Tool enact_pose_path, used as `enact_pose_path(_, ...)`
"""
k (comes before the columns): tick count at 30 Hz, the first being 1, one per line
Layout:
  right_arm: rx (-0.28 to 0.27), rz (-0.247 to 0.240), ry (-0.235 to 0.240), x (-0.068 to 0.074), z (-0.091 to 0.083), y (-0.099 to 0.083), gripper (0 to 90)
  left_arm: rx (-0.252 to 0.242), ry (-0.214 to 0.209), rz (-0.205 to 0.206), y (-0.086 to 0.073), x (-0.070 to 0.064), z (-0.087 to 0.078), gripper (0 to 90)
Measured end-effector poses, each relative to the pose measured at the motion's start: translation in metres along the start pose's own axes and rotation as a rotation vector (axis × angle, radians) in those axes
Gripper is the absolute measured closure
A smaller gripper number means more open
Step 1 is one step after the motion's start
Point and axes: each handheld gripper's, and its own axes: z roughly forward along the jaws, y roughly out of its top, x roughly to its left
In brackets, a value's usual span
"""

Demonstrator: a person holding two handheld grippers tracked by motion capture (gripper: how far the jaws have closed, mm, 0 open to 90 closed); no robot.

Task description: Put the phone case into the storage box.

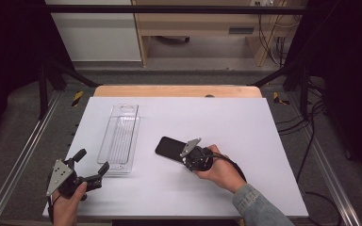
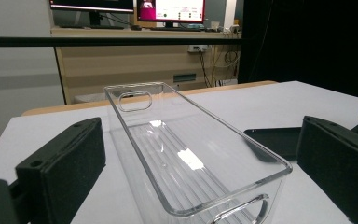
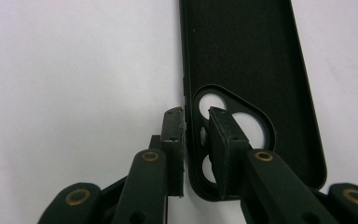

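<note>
A black phone case (image 1: 169,147) lies inner side up on the white sheet, its camera cutout at the near end. My right gripper (image 1: 186,158) is shut on the phone case (image 3: 247,51) at that end. In the right gripper view (image 3: 196,121), one jaw presses the outside of the side wall and the other sits inside over the cutout. A clear, empty plastic bin (image 1: 120,136) stands to the case's left, lengthwise away from me. My left gripper (image 1: 93,161) hovers open at the bin's near end. Its jaws frame the bin (image 2: 135,140), with the case (image 2: 275,140) beyond on the right.
The white sheet (image 1: 245,132) covers a wooden table (image 1: 176,91), with wide bare room to the right and behind the case. Metal rails (image 1: 23,150) run along both sides. Cables hang at the right; shelving and monitors stand beyond the far edge.
</note>
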Motion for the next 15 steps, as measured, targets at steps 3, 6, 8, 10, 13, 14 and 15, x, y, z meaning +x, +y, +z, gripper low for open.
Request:
enact_pose_path(3,0.002,-0.011,0.003,-0.0006,0.0009,-0.0004,78.4,-0.001,-0.001,0.0,0.0,-0.0001,0.0,0.7)
enact_pose_path(6,0.004,-0.015,0.007,-0.0006,0.0013,-0.0003,80.2,-0.001,-0.001,0.0,0.0,-0.0002,0.0001,0.6)
enact_pose_path(8,0.006,-0.023,0.008,0.0,0.002,-0.0003,81.2,0.0,-0.001,0.0,0.0,-0.0003,0.0001,0.6)
enact_pose_path(10,0.011,-0.03,0.011,0.0002,0.0022,-0.0002,81.2,0.001,-0.001,0.002,0.0,-0.0003,0.0002,0.7)
enact_pose_path(13,0.019,-0.053,0.014,0.001,0.003,0.0001,83.3,0.001,-0.002,0.001,-0.0001,-0.0005,0.0004,0.7)
enact_pose_path(14,0.019,-0.053,0.014,0.001,0.003,0.0001,83.3,0.0,-0.002,0.001,-0.0001,-0.0006,0.0005,0.7)
enact_pose_path(15,0.024,-0.067,0.011,0.0011,0.0032,0.0008,85.9,0.001,-0.003,0.001,-0.0001,-0.0007,0.0005,0.7)
